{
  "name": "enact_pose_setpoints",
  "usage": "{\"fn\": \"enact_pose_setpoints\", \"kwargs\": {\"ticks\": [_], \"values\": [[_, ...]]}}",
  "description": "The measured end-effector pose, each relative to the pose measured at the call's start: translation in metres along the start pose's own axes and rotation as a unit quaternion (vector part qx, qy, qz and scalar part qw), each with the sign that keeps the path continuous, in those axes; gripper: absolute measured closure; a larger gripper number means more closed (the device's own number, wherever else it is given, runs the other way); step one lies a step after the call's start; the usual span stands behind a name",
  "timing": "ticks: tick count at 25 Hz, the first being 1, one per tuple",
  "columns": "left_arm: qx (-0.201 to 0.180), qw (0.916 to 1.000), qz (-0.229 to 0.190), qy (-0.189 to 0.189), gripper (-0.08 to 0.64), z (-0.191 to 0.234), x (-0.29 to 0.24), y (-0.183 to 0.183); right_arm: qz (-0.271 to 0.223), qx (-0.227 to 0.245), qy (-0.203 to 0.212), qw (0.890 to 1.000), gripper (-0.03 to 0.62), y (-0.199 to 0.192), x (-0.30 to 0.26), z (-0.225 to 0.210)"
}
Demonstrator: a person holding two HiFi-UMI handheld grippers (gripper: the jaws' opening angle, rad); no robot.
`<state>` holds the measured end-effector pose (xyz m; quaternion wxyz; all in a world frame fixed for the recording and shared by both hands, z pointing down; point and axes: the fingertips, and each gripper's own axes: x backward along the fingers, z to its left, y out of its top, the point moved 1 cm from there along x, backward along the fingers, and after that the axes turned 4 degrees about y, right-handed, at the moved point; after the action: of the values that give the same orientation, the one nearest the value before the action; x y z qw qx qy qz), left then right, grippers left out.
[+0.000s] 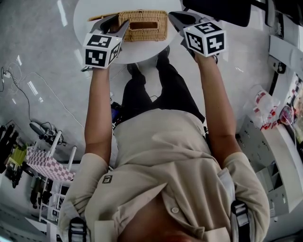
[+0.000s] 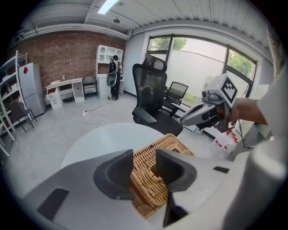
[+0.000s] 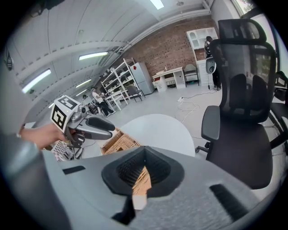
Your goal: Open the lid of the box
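A woven wicker box (image 1: 144, 26) with a slot in its flat lid lies on a round white table (image 1: 94, 14). My left gripper (image 1: 116, 23) hovers at the box's left end, jaws apart. In the left gripper view the wicker box (image 2: 173, 143) shows through the gap of the left gripper (image 2: 144, 164), with nothing pressed between the pads. At the box's right end my right gripper (image 1: 176, 18) has its jaws together and empty. The right gripper (image 3: 145, 152) view shows the box (image 3: 119, 143) just past its shut tips.
A black office chair (image 3: 243, 99) stands beside the table (image 3: 157, 130), also seen as the chair (image 2: 150, 94) behind it. The person's legs stand below the table edge. White shelving (image 1: 279, 156) is at right, a checked rack (image 1: 45, 163) at left.
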<state>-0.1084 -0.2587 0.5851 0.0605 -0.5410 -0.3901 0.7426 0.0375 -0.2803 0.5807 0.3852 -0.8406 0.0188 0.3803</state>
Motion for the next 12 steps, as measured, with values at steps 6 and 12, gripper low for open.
{"fn": "enact_pose_setpoints", "kwargs": {"ticks": [6, 12], "values": [[-0.004, 1.0, 0.001, 0.005, 0.417, -0.003, -0.005, -0.003, 0.003, -0.024, 0.003, 1.0, 0.567, -0.015, -0.01, -0.006], [0.0, 0.9999, -0.013, 0.002, 0.417, -0.007, -0.01, 0.001, 0.003, -0.074, 0.024, 0.997, 0.481, -0.029, -0.024, -0.011]]}}
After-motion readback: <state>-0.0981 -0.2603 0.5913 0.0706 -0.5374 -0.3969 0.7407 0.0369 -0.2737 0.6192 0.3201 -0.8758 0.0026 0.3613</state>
